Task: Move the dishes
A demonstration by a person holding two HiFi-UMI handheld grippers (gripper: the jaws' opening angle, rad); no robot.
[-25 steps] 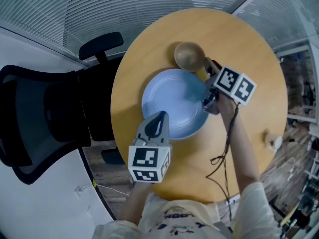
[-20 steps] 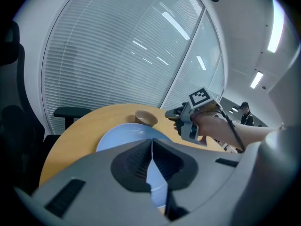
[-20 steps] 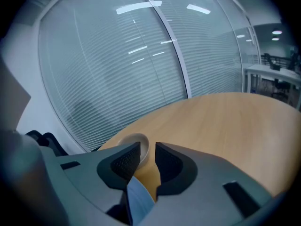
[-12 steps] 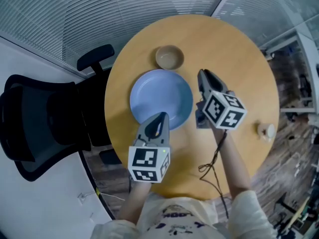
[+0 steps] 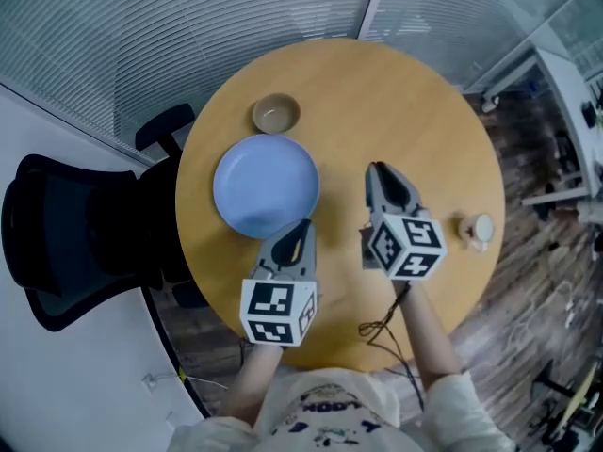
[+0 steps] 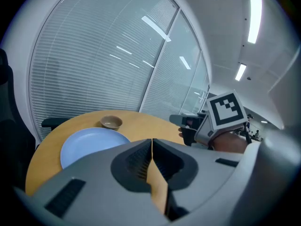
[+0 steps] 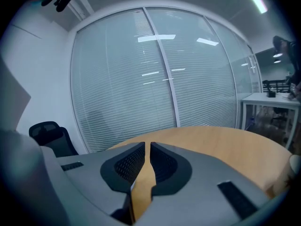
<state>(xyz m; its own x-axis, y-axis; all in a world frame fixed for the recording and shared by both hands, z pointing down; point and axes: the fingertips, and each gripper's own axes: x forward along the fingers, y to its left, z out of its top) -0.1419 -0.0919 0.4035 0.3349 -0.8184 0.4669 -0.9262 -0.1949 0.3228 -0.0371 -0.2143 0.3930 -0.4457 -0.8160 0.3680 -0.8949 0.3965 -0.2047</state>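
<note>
The right gripper (image 5: pixel 379 169) was at the plate's (image 5: pixel 266 185) 3 o'clock rim a second ago with its jaws wide. It has since drawn back towards the person and now hangs over bare table (image 5: pixel 415 92), well clear of the plate. Its jaws have just been closing and stand almost together, a thin slit left and nothing between them. The left gripper (image 5: pixel 300 226) has pulled back too, jaws pressed together and empty, its tip near the plate's 5 o'clock edge.

The plate lies flat at the table's 9 o'clock, with the bowl (image 5: pixel 276 115) just beside it at its 12 o'clock. I judge the plate released and set down, with the bowl perhaps next.

A small round thing (image 5: pixel 476 228) sits at the table's 4 o'clock edge, and a chair (image 5: pixel 57 243) stands beyond 9 o'clock. Nothing blocks either dish
</note>
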